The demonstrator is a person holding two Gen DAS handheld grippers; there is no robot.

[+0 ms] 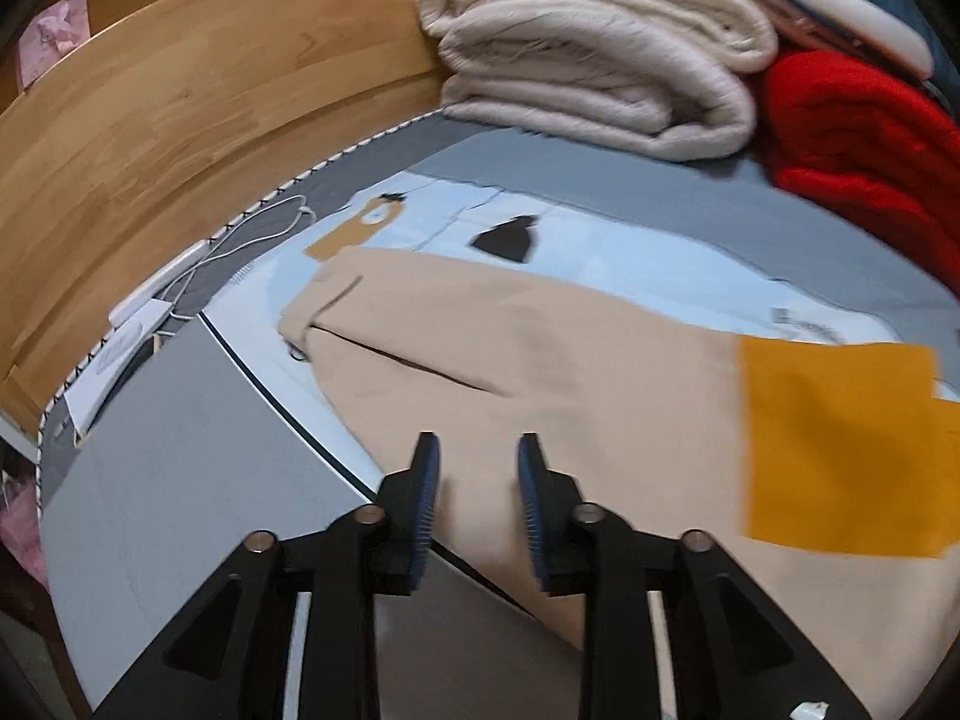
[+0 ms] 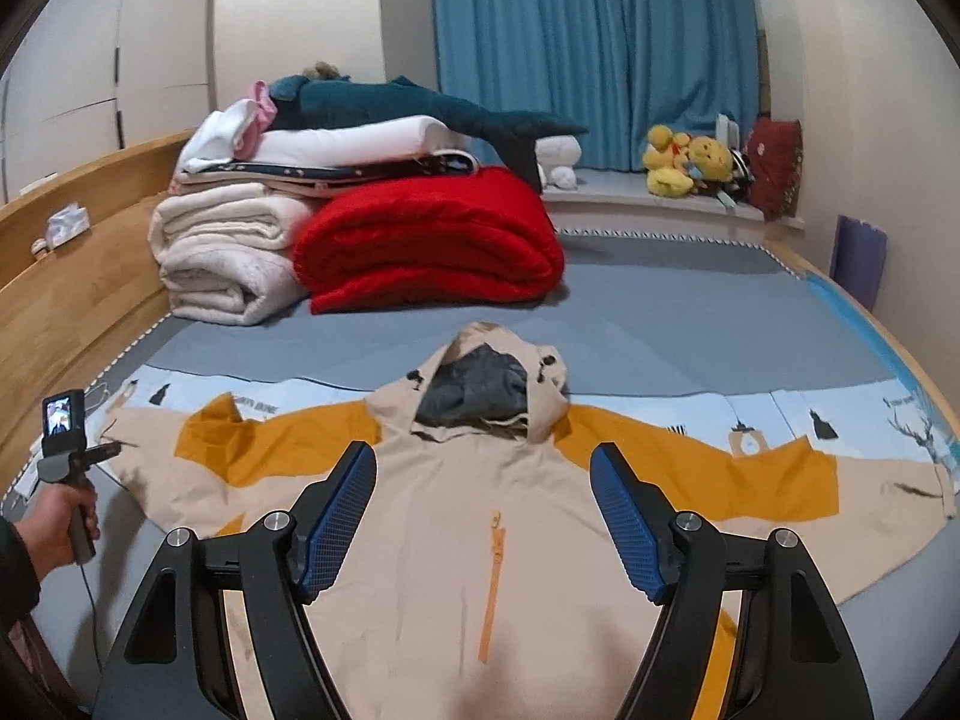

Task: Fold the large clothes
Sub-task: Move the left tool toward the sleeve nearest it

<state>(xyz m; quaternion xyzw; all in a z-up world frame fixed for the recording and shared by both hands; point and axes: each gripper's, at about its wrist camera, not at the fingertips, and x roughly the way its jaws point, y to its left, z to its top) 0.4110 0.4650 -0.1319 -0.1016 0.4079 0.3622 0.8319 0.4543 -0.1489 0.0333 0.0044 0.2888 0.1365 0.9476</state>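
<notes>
Beige-and-mustard hooded jacket (image 2: 480,516) spread flat, front up, on grey bed (image 2: 690,312), sleeves out to both sides, hood (image 2: 486,384) toward folded stack. Orange chest zip (image 2: 493,576) closed. Right gripper (image 2: 483,516) over chest panel, jaws wide, nothing between pads. Left gripper (image 1: 478,480) above sleeve (image 1: 540,360) near bed edge, jaws narrowly parted, released, no cloth pinched; view blurred. Red blanket (image 2: 432,240) and cream blankets (image 2: 228,252) stacked beyond hood, against wooden bed frame (image 1: 180,90). Person's hand (image 2: 60,516) on left gripper's handle at far left of right view.
</notes>
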